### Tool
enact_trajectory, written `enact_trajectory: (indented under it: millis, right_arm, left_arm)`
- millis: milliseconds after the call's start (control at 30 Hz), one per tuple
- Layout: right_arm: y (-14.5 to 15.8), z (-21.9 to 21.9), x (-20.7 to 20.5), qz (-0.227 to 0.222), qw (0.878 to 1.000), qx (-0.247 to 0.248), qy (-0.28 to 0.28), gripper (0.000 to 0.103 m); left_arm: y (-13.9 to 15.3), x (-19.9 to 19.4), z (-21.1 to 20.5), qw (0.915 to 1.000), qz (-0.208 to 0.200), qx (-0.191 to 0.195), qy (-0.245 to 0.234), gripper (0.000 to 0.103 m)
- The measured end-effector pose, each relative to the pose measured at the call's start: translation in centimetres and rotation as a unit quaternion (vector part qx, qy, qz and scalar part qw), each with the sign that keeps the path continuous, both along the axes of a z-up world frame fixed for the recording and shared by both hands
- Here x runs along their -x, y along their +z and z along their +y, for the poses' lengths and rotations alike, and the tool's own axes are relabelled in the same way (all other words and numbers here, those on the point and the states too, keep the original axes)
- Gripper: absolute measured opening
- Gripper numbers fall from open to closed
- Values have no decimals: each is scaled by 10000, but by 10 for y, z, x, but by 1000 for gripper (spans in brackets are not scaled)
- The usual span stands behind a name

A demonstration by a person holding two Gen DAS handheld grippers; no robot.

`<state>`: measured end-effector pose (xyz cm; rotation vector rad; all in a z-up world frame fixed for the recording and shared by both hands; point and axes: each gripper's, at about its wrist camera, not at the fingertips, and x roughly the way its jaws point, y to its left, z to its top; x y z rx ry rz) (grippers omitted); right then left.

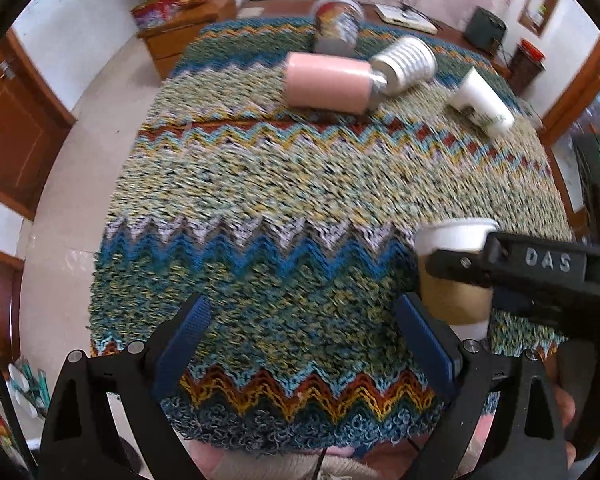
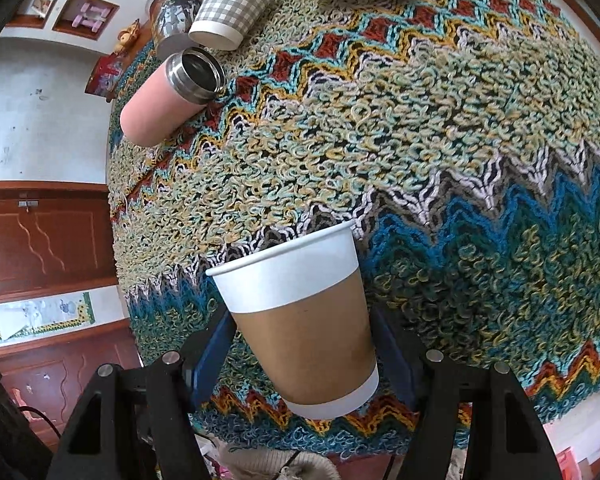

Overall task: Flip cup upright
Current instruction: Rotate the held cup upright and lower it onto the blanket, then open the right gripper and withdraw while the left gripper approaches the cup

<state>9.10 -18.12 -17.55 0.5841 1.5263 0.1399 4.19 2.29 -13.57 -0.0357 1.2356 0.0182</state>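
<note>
Black angular arms, each pierced by a triangular cut-out, are carried by both grippers, the left gripper and the right gripper; silver round screw heads are set at the joints, blue ribbed pads are fitted inside, and raised "DAS" lettering is borne on one finger

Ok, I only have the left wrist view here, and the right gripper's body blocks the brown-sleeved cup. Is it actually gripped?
Observer: Yes. In the right wrist view the right gripper has the brown-sleeved cup between both blue pads, clamped on the sleeve, rim pointing away from the camera.
Operator: And the pink flask, is it capped?
Observer: No. The pink flask lies on its side with its steel mouth open.
Operator: The pale cup beside it?
Observer: That is the checked cup, grey and white, also on its side.
</note>
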Motion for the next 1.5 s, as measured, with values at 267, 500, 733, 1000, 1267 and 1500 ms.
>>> enact_trajectory:
  millis: [267,500,733,1000,1267,1500]
  right_arm:
    - [-8,11,2,-12,10000,62,-29,71]
    - [-16,26,-1,88,9999,60,46,72]
    - [-20,32,-2,151,9999,9,-22,74]
    - [-2,17,3,-183,9996,20,-218,74]
    - [37,1,22,-957,9913,893,151,74]
    - [60,-21,56,-1636,9661,1978,257,74]
  left_arm:
    - [-13,-2,-9,9994,243,104,-227,95]
    - [-15,-4,-7,9994,262,99,-224,95]
    - [-14,-4,-6,9994,259,124,-208,95]
    - [-8,-1,-7,9994,193,202,-189,95]
    - [2,2,-17,9985,159,432,-302,95]
    - [4,-2,-27,9964,185,712,-413,95]
